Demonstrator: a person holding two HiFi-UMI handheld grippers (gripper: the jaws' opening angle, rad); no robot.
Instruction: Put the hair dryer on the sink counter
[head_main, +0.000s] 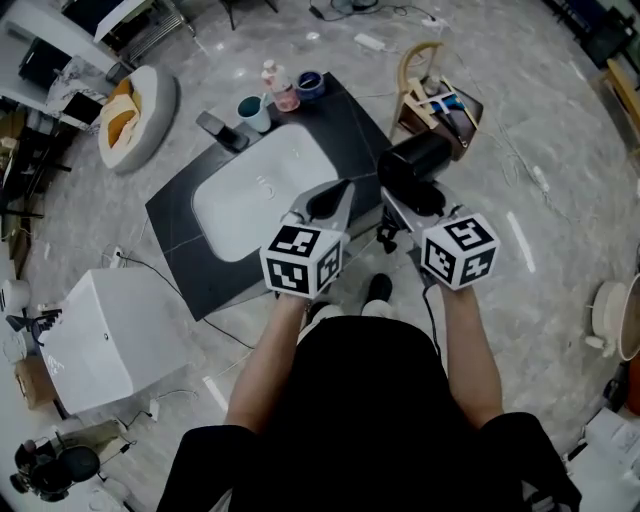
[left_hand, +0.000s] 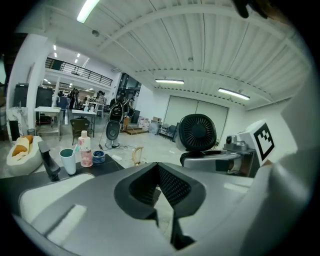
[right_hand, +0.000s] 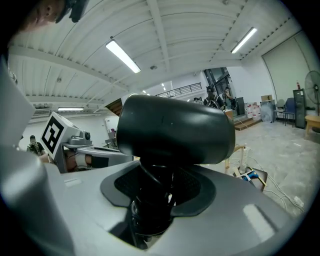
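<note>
A black hair dryer (head_main: 412, 165) hangs in the air just off the right edge of the dark sink counter (head_main: 180, 215). My right gripper (head_main: 400, 205) is shut on its handle, and its barrel (right_hand: 175, 130) fills the right gripper view above the jaws (right_hand: 152, 192). The left gripper view catches the dryer's round rear grille (left_hand: 197, 131). My left gripper (head_main: 328, 200) is shut on nothing over the counter's near right corner, its pads meeting (left_hand: 159, 185). A white basin (head_main: 250, 200) sits in the counter.
A black faucet (head_main: 222, 130), a cup (head_main: 254, 112), a pink bottle (head_main: 280, 88) and a blue jar (head_main: 309, 83) line the counter's far edge. A wooden stool (head_main: 435, 95) stands behind the dryer. A white box (head_main: 115, 335) is at the counter's left.
</note>
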